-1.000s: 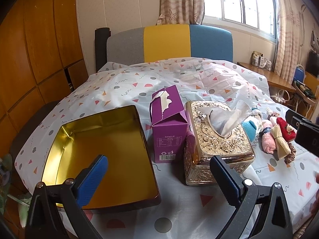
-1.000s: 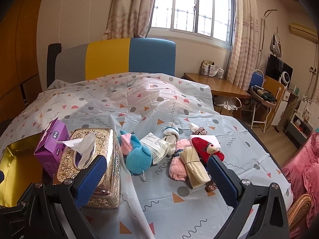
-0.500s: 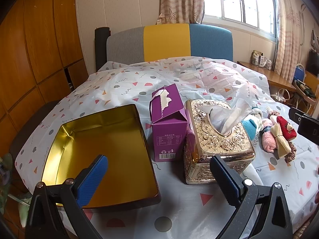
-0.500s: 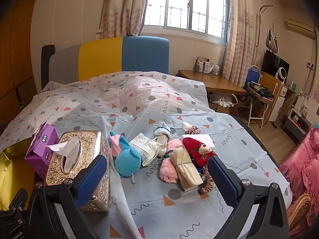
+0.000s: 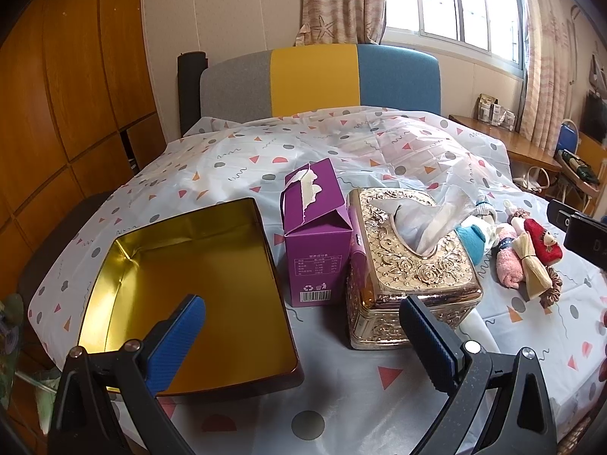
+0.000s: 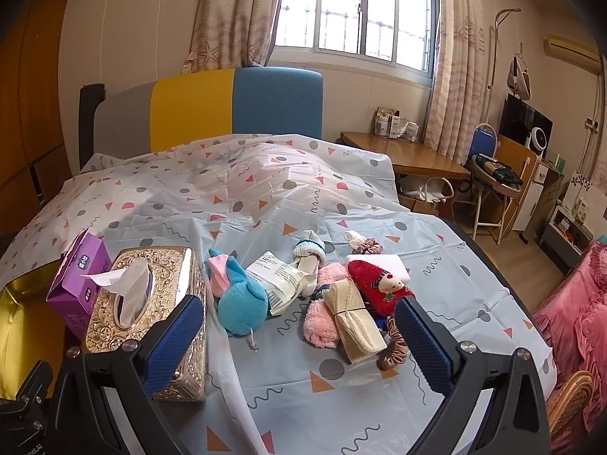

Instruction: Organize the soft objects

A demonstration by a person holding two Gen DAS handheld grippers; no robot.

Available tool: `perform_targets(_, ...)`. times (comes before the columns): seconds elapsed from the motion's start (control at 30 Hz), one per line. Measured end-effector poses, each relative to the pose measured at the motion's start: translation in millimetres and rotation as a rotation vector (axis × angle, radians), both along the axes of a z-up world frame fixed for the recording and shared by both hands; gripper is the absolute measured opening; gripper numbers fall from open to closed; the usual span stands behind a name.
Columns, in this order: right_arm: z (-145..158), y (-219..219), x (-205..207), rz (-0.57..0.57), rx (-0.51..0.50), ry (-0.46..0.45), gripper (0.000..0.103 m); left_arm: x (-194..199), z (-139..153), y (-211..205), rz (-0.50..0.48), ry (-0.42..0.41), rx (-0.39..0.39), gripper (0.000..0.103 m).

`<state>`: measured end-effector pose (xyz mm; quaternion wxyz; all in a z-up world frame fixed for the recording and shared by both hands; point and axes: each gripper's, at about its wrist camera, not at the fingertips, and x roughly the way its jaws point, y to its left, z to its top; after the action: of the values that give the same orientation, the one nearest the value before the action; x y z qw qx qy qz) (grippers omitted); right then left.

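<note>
R claw [image 6: 294, 335]: jaws wide apart, nothing between them; hangs above the cloth w/ the soft pile straight ahead & just below its tips.
L claw [image 5: 301, 331]: jaws also wide apart, empty; gold tin [image 5: 182, 227] ahead on its L-finger side, tissue box [image 5: 409, 261] ahead of its R finger, purple carton [image 5: 316, 235] between the two.
Soft pile: all of it lies on the patterned cloth [image 6: 288, 383], none in the tin yet. Seen from L claw it's far off to the R, past the tissue box.
Blue plush [image 6: 241, 301]: nearest R claw's L finger. Looks light & squashy; prob. best pinched across the round body, not the thin ears.
Pink fuzzy roll [image 6: 322, 320]: dead ahead between R fingers, touching the cream bundle [image 6: 354, 318]. Prob. soft, compresses a lot, so close fully around the middle.
Cream bundle: tied at its waist w/ a band; the tie looks like the firmest spot to grab.
Red sock [image 6: 375, 284]: ahead of R finger, lies over the cream bundle's far end & a white flat item. Light, floppy; would drape if taken at one end.
Scrunchie [image 6: 392, 349]: just beside R fingertip, satin-looking, likely slippery & thin; hook through the ring or pinch hard.
Plastic packet [image 6: 279, 275]: beyond the plush, crinkly film, may slide.
Risk: items overlap, so one pinch could drag a neighbour along.
Drop spot (guess): gold tin, open & empty.
</note>
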<state>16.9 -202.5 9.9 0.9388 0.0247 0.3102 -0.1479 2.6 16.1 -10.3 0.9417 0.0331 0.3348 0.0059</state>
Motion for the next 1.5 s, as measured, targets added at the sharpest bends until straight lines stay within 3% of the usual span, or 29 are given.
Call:
perform_targets(0.53, 0, -36, 14, -0.024, 0.045, -0.003, 0.103, 1, -1, -3, -0.041, 0.023, -0.036, 0.103)
perform_targets(0.6, -1, -47, 21, -0.022, 0.055, -0.010, 0.103, 2, -2, -2, -0.065, 0.036, -0.074, 0.103)
perform_targets(0.67, -4, -61, 30, -0.021, 0.075, -0.006, 0.103, 2, -1, 2, -0.122, 0.055, -0.161, 0.103)
perform_targets(0.73, -10, -76, 40, -0.027, 0.089, -0.005, 0.103, 5, -2, 8, -0.192, 0.091, -0.296, 0.103)
perform_targets(0.8, -21, -92, 50, -0.054, 0.097, 0.007, 0.103, 9, -4, 8, -0.224, 0.138, -0.354, 0.103)
perform_targets(0.9, -43, -117, 56, -0.107, 0.157, 0.031, 0.103, 11, -2, -3, -0.253, 0.129, -0.300, 0.103)
perform_targets(1.0, -66, -143, 56, -0.188, 0.255, 0.102, 0.103, 14, 10, -6, -0.284, 0.106, -0.318, 0.103)
perform_targets(1.17, -77, -168, 50, -0.239, 0.421, 0.110, 0.103, 27, 41, -19, -0.380, 0.043, -0.273, 0.103)
perform_targets(1.27, -78, -171, 47, -0.242, 0.460, 0.112, 0.103, 50, 54, -36, -0.455, 0.083, -0.226, 0.103)
perform_targets(1.5, -74, -174, 45, -0.235, 0.495, 0.095, 0.103, 89, 55, -117, -0.568, 0.131, 0.033, 0.103)
